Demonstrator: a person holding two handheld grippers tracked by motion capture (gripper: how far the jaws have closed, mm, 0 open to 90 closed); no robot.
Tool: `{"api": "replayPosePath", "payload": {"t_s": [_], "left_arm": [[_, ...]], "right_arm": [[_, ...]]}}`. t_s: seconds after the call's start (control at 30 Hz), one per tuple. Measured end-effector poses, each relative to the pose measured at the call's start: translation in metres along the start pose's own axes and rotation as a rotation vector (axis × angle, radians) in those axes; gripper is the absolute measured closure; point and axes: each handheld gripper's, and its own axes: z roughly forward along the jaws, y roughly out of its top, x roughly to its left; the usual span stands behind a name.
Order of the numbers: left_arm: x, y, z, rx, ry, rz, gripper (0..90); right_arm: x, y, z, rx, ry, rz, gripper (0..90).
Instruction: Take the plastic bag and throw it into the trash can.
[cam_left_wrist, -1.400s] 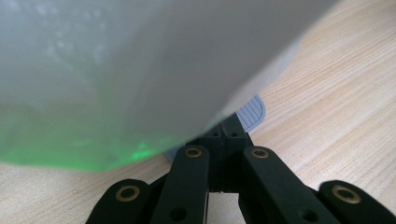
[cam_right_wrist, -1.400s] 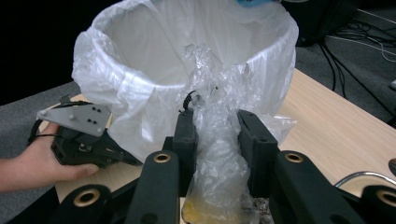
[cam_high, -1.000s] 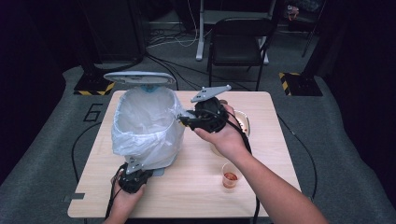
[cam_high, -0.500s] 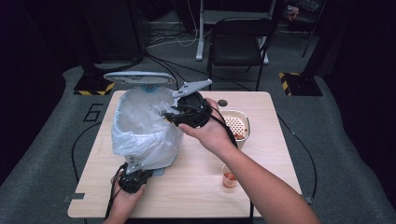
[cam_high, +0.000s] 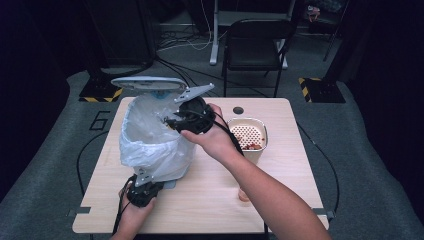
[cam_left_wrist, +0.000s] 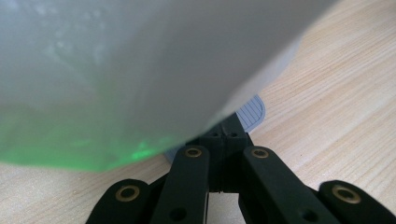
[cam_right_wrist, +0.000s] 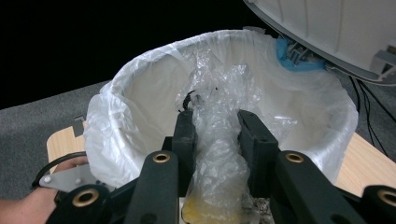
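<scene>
Dim room, pale wooden table, and my right gripper, clamped on a crumpled clear plastic wrapper, hangs right over the open white-bagged bin, so it just needs dropping straight down.

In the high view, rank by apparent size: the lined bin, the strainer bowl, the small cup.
1. lined bin, clearly largest.
2. strainer bowl, mid-sized.
3. small cup, smallest, though the right forearm partly hides it, so its full size is unsure.
</scene>
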Motion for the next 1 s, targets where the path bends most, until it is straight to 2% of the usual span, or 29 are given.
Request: {"api": "replayPosePath", "payload": {"t_s": [0.33,0.83,1.0], "left_arm": [[0.000,0.000,0.000,-0.001,0.000,-0.002,90.0],[0.000,0.000,0.000,0.002,-0.004,0.000,90.0],[0.000,0.000,0.000,0.002,-0.003,0.001,90.0]], "right_arm": [[0.001,0.003,0.016,0.002,0.006,0.002,70.1],[0.010,0.014,0.046,0.008,0.023,-0.032,69.7],[0.015,0.016,0.054,0.011,0.018,-0.055,65.9]]}}
